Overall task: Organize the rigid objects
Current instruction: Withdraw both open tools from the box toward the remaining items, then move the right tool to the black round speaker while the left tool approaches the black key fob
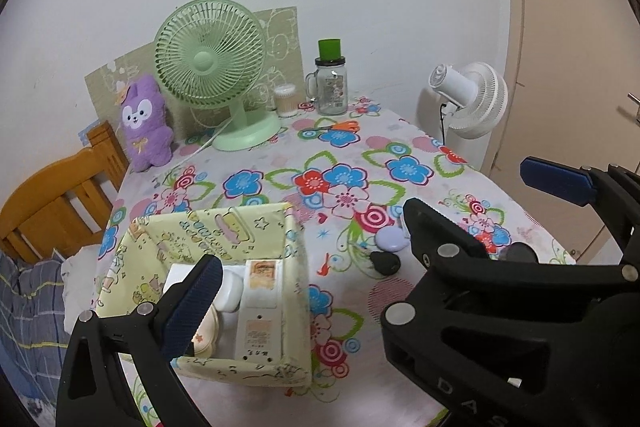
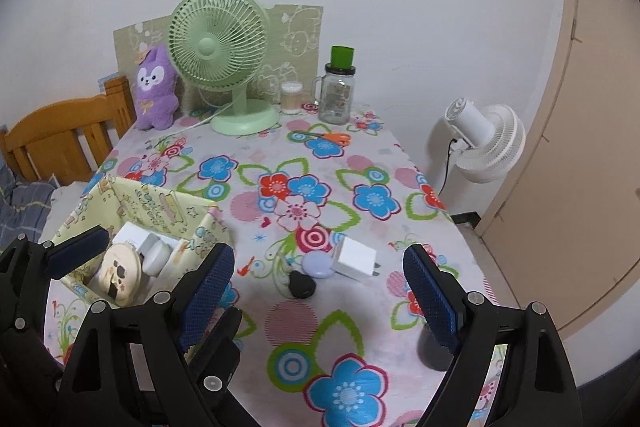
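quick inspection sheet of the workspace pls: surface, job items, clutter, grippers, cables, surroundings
Surface: table under a floral tablecloth, flat, mostly bare in front.
Job's things: yellow fabric box at the left, already holding several white and cream items; white charger, lilac round case and black oval piece lie close together on the cloth.
Clutter: green desk fan, purple plush, glass jar, cotton swab tub, orange scissors at the back.
Grippers: left gripper open, over the box; right gripper open, empty.
Cables: fan cord across the back.
Surroundings: white floor fan, wooden bed frame.
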{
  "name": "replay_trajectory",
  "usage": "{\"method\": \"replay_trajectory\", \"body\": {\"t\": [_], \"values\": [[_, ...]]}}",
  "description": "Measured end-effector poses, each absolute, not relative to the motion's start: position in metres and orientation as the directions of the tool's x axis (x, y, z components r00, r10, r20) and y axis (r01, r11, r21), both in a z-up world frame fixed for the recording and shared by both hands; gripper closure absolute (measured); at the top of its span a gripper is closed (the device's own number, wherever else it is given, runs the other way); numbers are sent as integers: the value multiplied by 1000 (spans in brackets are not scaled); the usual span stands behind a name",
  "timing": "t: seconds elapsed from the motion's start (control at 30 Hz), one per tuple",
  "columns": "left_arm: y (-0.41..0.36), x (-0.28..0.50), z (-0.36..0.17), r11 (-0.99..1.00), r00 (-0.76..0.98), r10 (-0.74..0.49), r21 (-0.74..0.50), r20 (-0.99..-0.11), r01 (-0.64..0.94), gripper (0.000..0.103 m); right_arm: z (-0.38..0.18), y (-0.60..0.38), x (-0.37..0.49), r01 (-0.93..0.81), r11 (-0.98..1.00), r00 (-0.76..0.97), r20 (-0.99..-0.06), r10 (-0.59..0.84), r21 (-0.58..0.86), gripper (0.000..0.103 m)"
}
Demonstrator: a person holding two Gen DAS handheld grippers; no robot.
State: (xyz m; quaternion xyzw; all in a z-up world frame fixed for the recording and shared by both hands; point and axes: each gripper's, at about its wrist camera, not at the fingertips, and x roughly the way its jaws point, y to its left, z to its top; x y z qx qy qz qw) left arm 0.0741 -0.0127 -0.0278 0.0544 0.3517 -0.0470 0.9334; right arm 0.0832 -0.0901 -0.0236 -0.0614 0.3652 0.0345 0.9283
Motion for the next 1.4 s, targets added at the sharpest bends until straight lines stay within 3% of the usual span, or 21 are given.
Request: {"method": "replay_trajectory", "body": {"t": [0.9, 1.4], "values": [[-81, 77, -39, 979, 754, -114, 57, -647, 196, 0, -34, -161, 84, -72, 994, 735, -678, -1, -79, 14], [-101, 95, -91, 983, 717, -123, 15, -686, 182, 0, -84, -200, 89, -14, 998, 720, -694, -35, -64, 14]]}}
